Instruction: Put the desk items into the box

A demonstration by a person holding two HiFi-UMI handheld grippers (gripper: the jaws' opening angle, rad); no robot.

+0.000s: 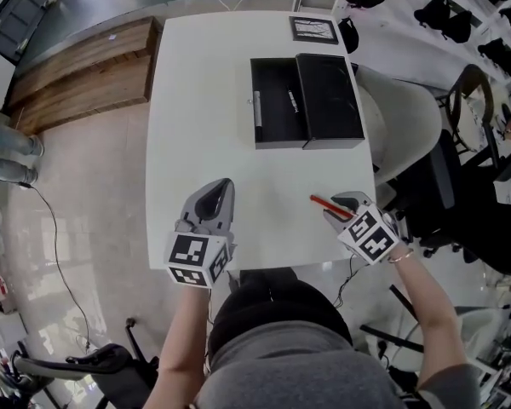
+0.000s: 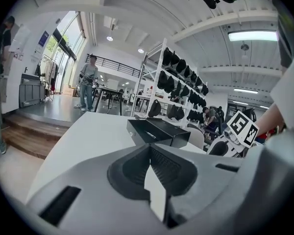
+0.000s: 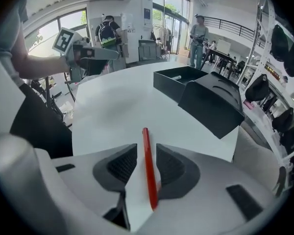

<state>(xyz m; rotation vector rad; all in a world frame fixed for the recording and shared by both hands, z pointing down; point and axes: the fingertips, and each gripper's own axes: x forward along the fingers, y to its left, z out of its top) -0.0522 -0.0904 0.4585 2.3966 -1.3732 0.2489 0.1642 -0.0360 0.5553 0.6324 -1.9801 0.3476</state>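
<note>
**deskwatcher:** ok, what's sitting on the table (image 1: 196, 83) right now? Counting one black box (image 1: 255, 100), anything else?

**gripcam_guy:** One box, yeah. It's lying open toward the far right corner, with its one lid (image 1: 330, 96) resting right against its right side. One pale stick (image 1: 293, 100) is lying inside it, too small to tell what it is. One framed card (image 1: 313, 30) is sitting at the far edge, just beyond the box.

**deskwatcher:** And the two grippers?

**gripcam_guy:** Both are hanging around the near edge. The left gripper (image 1: 219, 191) is hovering by the near left corner, with its jaws pressing together at the tips and nothing between them. The right gripper (image 1: 341, 203) is over by the near right corner, pinching the one red pen (image 1: 322, 202). Its jaws are standing only a pen's width apart.

**deskwatcher:** Where's the pen pointing?

**gripcam_guy:** In the right gripper view it's running lengthwise between the pads, with the tip poking out past them toward the box. It's sitting well apart from the box.
</note>
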